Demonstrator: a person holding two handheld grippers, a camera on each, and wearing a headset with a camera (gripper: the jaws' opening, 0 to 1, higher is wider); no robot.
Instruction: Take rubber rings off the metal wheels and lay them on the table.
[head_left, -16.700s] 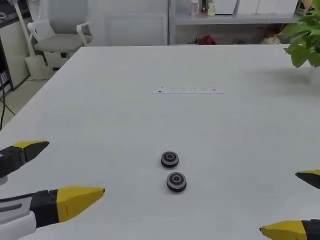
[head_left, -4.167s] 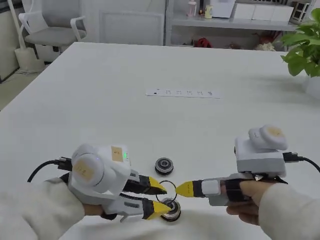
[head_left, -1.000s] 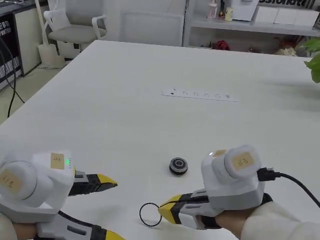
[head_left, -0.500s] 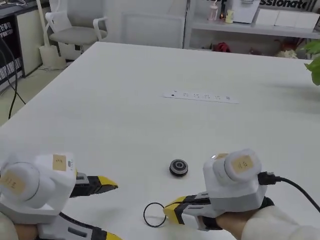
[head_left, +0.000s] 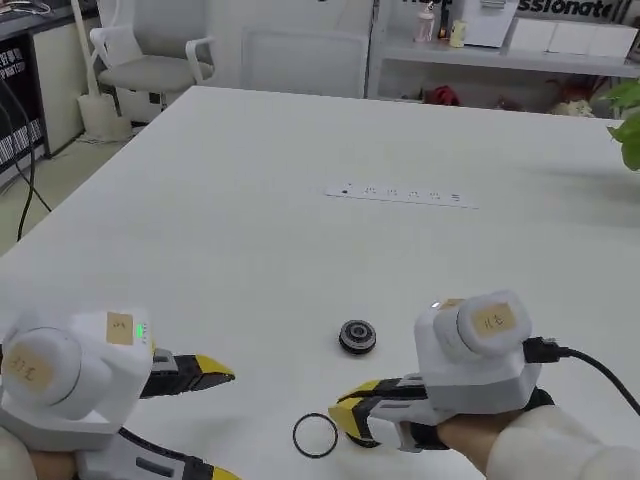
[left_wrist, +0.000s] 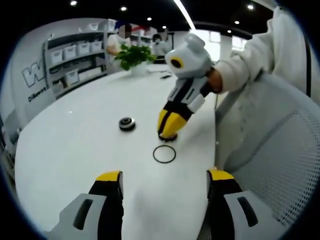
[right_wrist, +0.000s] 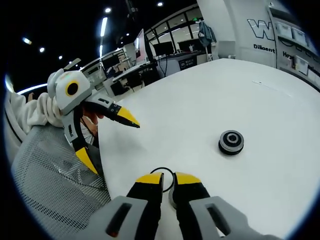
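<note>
about half done, by my reading. one rubber ring (head_left: 315, 435) lies flat and free on the worktop (head_left: 300, 230) at the near edge, just left of the right tool (head_left: 350, 418) and apart from its tips. the far wheel (head_left: 357, 336) sits alone a little beyond, untouched, and its dark outer band suggests its ring is still on. that one is left to strip, and its ring is left to lay down.

the right tool has its jaws pressed nearly together, with a slim gap between them. a small dark piece, the near wheel (left_wrist: 167, 136), shows right at the yellow tips in the left gripper view. i take it for the wheel that gave up the loose ring. whether the jaws nip it or it merely lies under them, i cannot tell.

the left tool (left_wrist: 165, 180) is spread wide and holds nothing. it hangs at the near left, well apart from both wheels.

hard to make out: the near wheel is mostly covered by the right tool in the head view, so its bare rim cannot be checked. the left tool's lower jaw is cut off by the bottom of that view. the far wheel is too small to show where its rubber ends.
</note>
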